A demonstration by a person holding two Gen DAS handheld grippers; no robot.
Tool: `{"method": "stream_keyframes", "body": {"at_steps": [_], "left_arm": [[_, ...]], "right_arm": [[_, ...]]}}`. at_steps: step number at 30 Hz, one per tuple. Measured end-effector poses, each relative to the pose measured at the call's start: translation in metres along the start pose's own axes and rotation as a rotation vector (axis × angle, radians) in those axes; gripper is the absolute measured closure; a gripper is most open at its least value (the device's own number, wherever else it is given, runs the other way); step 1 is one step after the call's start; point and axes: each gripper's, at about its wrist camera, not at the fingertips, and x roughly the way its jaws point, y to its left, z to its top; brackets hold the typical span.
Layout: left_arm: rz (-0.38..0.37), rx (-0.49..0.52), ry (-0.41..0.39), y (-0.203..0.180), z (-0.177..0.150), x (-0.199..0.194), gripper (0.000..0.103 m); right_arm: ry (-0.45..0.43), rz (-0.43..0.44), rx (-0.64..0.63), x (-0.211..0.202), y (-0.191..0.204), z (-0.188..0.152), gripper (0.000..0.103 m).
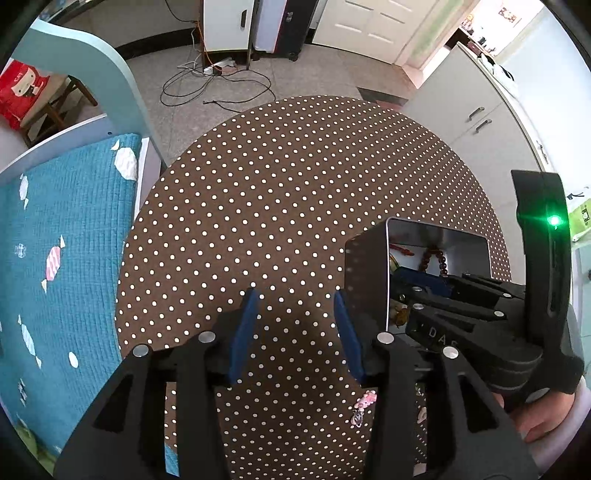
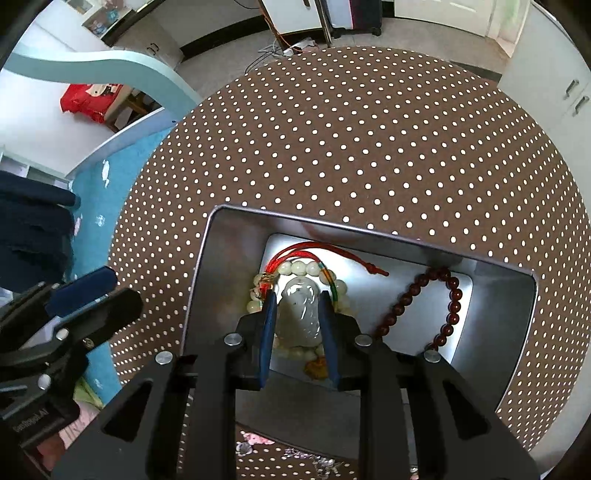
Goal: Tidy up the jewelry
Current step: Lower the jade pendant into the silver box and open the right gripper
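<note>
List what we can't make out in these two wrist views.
- Right wrist: whether the right gripper pads press the pale pendant or merely flank it.
- Right wrist: trinkets at the bottom edge, blurred and hidden by the gripper body.
- Left wrist: metal tin contents, mostly hidden behind its wall.

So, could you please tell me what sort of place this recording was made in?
Most likely a room in someone's home, perhaps a bedroom: a round table under a polka-dot cloth stands beside a bed with a candy-print blue blanket, with white cupboards and a panelled door behind.
</note>
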Motion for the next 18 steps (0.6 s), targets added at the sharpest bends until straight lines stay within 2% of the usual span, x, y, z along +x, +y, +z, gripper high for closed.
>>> {"method": "stream_keyframes", "body": {"at_steps": [10, 14, 18], "left_arm": [[-0.013, 0.037, -0.018, -0.013, -0.006, -0.011, 0.06], [-0.017, 0.075, -0.038, -0.028, -0.014, -0.022, 0.051], [-0.023, 0.11, -0.04, -0.041, -0.026, -0.028, 0.048]], "right_arm": [[-0.07, -0.006, 0.017, -0.043, -0.01, -0.014, 0.079], [-0.123, -0.006, 0.02, -0.068, -0.014, -0.027, 0.077], [-0.189, -0.017, 0.027, -0.092, -0.023, -0.046, 0.058]]}}
